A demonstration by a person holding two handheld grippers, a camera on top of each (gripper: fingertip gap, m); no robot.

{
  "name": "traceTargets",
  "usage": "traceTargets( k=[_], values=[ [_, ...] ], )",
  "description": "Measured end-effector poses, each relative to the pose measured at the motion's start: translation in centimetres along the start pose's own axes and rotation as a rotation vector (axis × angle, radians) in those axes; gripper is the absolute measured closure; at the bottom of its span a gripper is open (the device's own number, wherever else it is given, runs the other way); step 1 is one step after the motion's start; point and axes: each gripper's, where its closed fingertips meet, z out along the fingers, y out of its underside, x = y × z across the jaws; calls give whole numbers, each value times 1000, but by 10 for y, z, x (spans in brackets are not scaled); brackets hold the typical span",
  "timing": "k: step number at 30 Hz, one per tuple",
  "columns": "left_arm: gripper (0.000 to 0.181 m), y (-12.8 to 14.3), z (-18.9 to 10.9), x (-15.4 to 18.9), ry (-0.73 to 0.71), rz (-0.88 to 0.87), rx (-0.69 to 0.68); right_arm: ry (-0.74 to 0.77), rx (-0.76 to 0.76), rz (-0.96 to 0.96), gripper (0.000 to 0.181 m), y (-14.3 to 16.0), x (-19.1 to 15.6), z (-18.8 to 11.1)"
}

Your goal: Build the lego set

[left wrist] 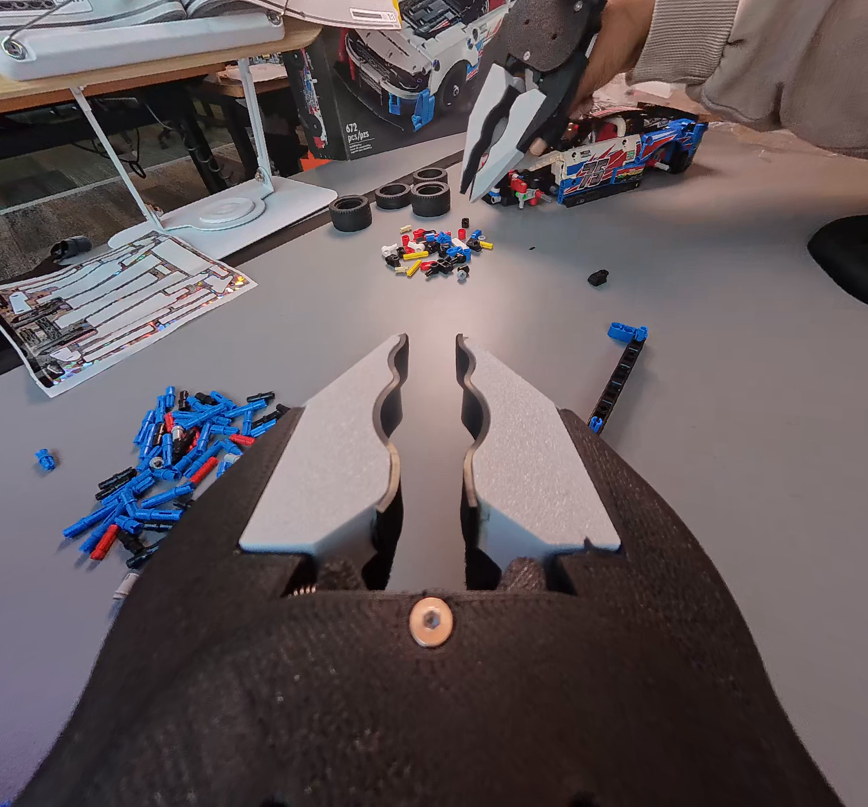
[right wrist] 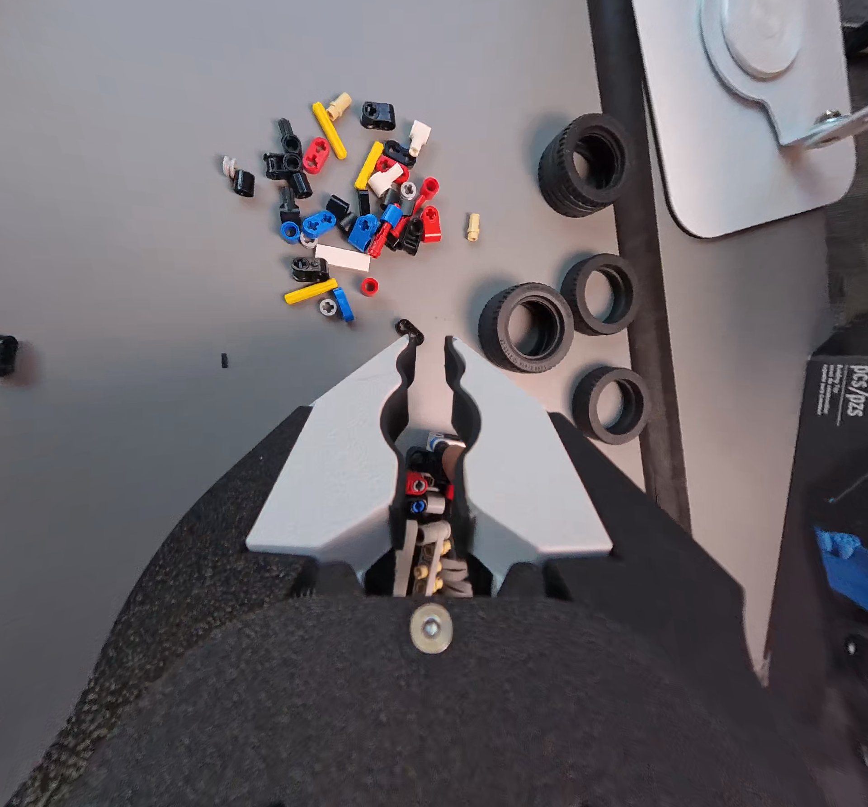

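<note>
A partly built blue, white and red lego car [left wrist: 610, 165] sits on the grey table at the far right. My left gripper [left wrist: 433, 342] is open and empty, low over bare table. My right gripper [left wrist: 473, 188] hangs tips-down over the car's front end, held by a hand in a beige sleeve. In the right wrist view the right gripper [right wrist: 430, 344] is slightly open and empty. The car's front [right wrist: 425, 498] shows between its jaws. A pile of small mixed parts [right wrist: 357, 211] lies just beyond its tips, also seen in the left wrist view [left wrist: 437, 249]. A small black piece [right wrist: 407, 330] lies by its left fingertip.
Several black tyres [right wrist: 526, 326] lie by the table edge [left wrist: 399, 197]. A pile of blue pins [left wrist: 164, 465] lies left of my left gripper. A black beam with blue ends [left wrist: 617, 376] lies to its right. A sticker sheet [left wrist: 108, 305], booklet stand [left wrist: 188, 10] and box [left wrist: 375, 80] are at the back. One gripper's finger ends stand about 25 centimetres off the other's.
</note>
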Motion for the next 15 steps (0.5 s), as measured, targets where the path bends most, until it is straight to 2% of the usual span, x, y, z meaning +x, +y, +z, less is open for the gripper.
traceTargets(
  k=[5, 8, 15],
  values=[
    [162, 0, 0, -1, 3, -1, 0, -87, -55, -71, 170, -10, -3, 12],
    [162, 1, 1, 0, 10, 0, -4, -132, -47, -54, 170, -22, -4, 22],
    [163, 0, -1, 0, 9, 5, 0, -224, -68, 10, 168, -26, -9, 41]
  ],
)
